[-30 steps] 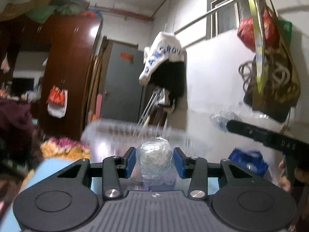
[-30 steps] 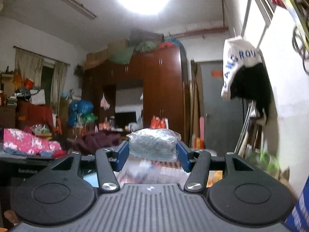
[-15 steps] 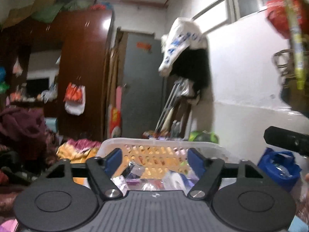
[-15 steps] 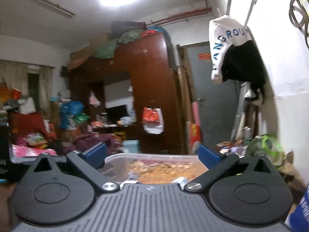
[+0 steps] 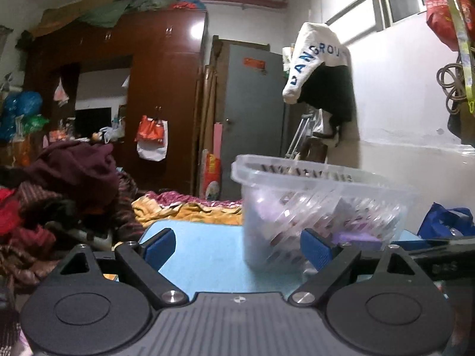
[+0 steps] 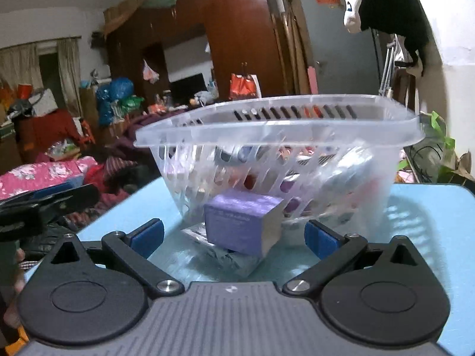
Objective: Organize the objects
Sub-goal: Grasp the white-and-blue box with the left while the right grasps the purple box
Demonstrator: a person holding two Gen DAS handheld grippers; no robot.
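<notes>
1. The left gripper (image 5: 237, 244) sits low over the blue table (image 5: 204, 252). Its blue fingers are spread wide and hold nothing.
2. The right gripper (image 6: 234, 235) is also low and level, wide apart and holding nothing.
3. The basket (image 6: 279, 127) is clear plastic with slots in its sides.
4. A purple box (image 6: 240, 222) lies on a crinkly clear packet (image 6: 228, 258), just ahead between the right fingers, touching the basket front.
5. For the left gripper, the basket stands ahead and to the right.
</notes>
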